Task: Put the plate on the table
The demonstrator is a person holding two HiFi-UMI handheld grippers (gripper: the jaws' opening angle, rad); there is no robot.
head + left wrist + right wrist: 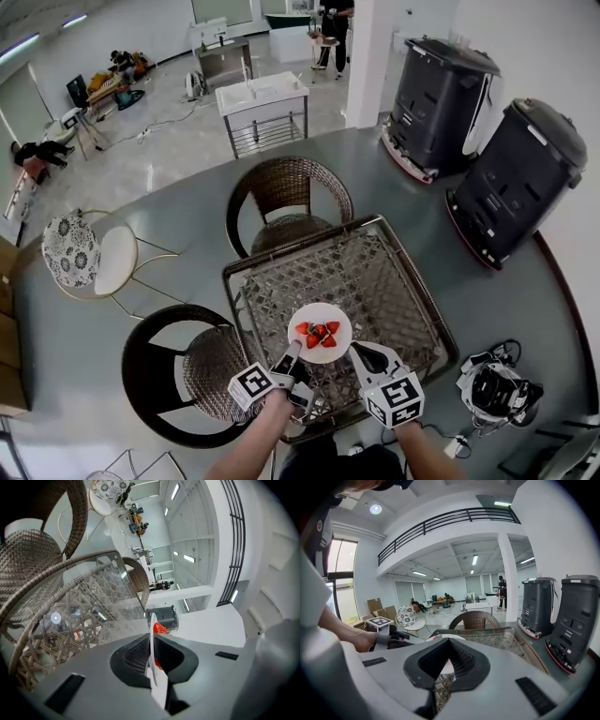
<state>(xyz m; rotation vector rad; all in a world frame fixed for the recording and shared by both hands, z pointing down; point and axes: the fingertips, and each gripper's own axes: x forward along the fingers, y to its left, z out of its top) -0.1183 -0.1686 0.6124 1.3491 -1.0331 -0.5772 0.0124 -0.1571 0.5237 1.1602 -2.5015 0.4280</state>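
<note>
L fingers [134, 658] clamp plate [158, 688] rim.

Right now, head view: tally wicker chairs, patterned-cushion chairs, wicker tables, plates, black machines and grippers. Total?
Wicker chairs: 2
Patterned-cushion chair: 1
Wicker table: 1
Plate: 1
Black machines: 2
Grippers: 2 (left gripper, right gripper)
Total: 9

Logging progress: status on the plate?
Left hand-held gripper clamped on plate rim. Right hand-held gripper shut, beside rim. It carries strawberries, over table, touchdown unclear. Nothing in the way.
</note>
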